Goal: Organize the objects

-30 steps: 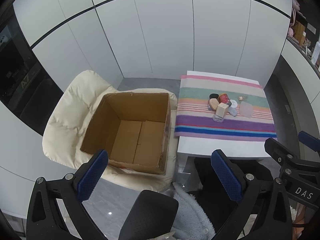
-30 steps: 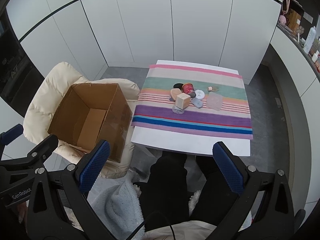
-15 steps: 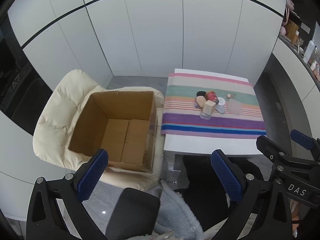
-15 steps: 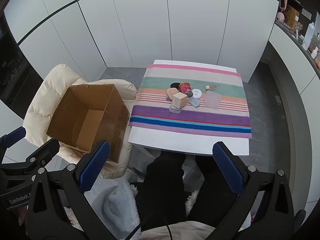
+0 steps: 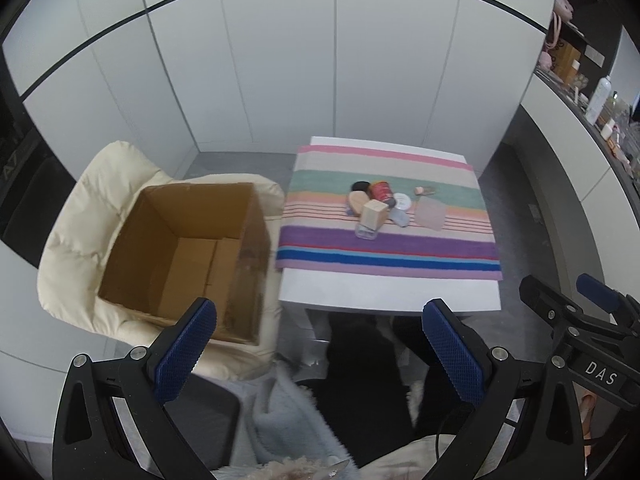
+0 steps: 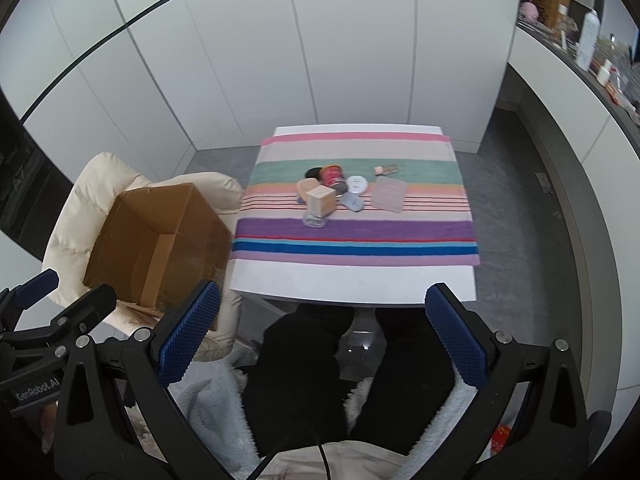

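Note:
A cluster of small items lies on a striped cloth on a white table: a red can, a tan box, a white round lid, a clear square case and others. An open, empty cardboard box sits on a cream chair left of the table. My left gripper and right gripper are both open and empty, held high and well short of the table.
The cream padded chair holds the cardboard box. The person's dark-clad legs are below the table's near edge. A counter with bottles runs along the right. White cabinet walls stand behind the table.
The left wrist view has swung right, so the box and table sit further left in it. The right wrist view has barely shifted. Both grippers stay open.

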